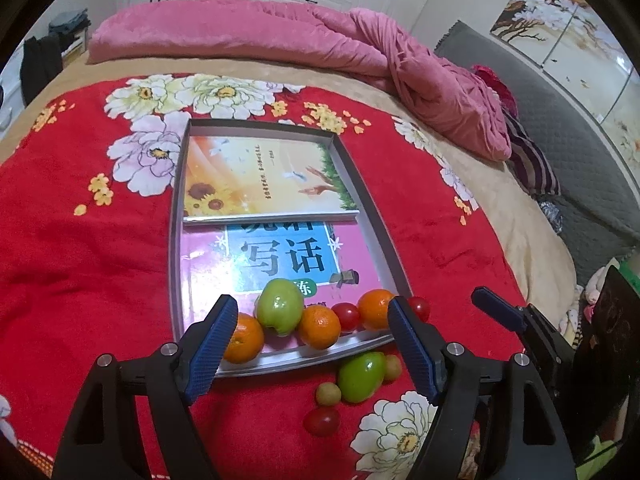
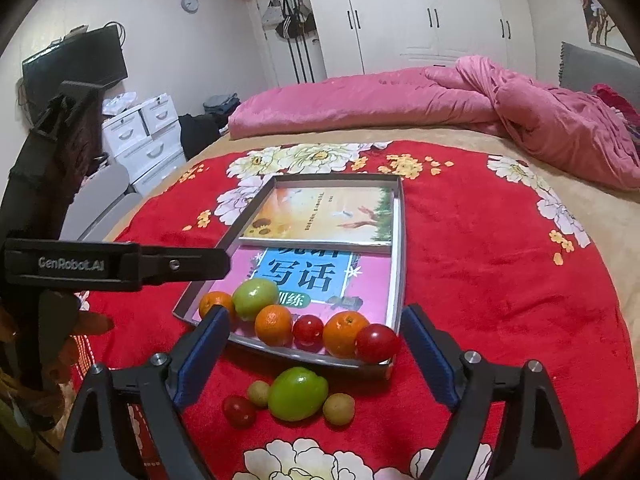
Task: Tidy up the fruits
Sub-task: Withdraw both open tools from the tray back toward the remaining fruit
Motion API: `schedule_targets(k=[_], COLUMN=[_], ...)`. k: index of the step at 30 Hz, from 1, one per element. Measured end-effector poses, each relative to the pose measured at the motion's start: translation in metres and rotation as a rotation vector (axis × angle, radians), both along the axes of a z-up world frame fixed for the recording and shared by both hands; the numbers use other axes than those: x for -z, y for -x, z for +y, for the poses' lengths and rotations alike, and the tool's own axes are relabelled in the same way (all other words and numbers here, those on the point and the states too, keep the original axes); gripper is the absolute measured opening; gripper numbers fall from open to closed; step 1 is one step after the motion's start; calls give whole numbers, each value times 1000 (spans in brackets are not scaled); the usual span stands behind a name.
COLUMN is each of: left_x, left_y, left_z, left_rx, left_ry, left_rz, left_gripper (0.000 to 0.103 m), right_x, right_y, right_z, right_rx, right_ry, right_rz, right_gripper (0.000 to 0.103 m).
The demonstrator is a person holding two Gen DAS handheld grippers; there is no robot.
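A grey tray (image 1: pixel 176 240) (image 2: pixel 400 248) lies on the red blanket, with two books inside. Along its near edge sit a green apple (image 1: pixel 280 306) (image 2: pixel 254 298), three oranges (image 1: pixel 320 326) (image 2: pixel 274 324) and two tomatoes (image 1: pixel 346 316) (image 2: pixel 378 342). On the blanket in front of the tray lie another green apple (image 1: pixel 362 376) (image 2: pixel 298 394), a tomato (image 1: pixel 322 420) (image 2: pixel 239 412) and two small yellowish fruits (image 1: pixel 328 394) (image 2: pixel 339 409). My left gripper (image 1: pixel 312 304) hovers open above the tray's near edge, holding nothing. My right gripper (image 2: pixel 316 312) hangs open over the loose fruits, holding nothing.
The red flowered blanket (image 1: pixel 80 260) covers the bed. A pink quilt (image 1: pixel 280 36) is heaped at the far side, and a grey headboard (image 1: pixel 560 140) stands to the right. White drawers (image 2: pixel 140 136) and a dark screen (image 2: pixel 76 64) stand off the bed's left.
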State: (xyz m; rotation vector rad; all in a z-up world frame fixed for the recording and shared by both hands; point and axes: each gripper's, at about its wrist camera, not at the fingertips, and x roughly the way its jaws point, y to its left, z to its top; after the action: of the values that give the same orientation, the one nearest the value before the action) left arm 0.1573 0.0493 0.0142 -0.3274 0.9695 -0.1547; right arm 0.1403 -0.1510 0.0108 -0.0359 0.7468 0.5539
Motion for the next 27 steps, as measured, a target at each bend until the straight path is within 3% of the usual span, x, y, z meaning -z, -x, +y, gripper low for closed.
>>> schedule_targets(k=[13, 27], left_x=[-13, -10], left_y=[13, 32], left_z=[7, 6], left_rx=[-12, 13], left_ry=[-21, -34], left_rz=[-33, -15], left_gripper=[79, 79], right_x=[-12, -9], right_y=[-4, 7], right_z=[-24, -25], right_rx=[67, 39], right_ry=[-38, -19], right_rz=[-15, -6], right_gripper=[92, 92])
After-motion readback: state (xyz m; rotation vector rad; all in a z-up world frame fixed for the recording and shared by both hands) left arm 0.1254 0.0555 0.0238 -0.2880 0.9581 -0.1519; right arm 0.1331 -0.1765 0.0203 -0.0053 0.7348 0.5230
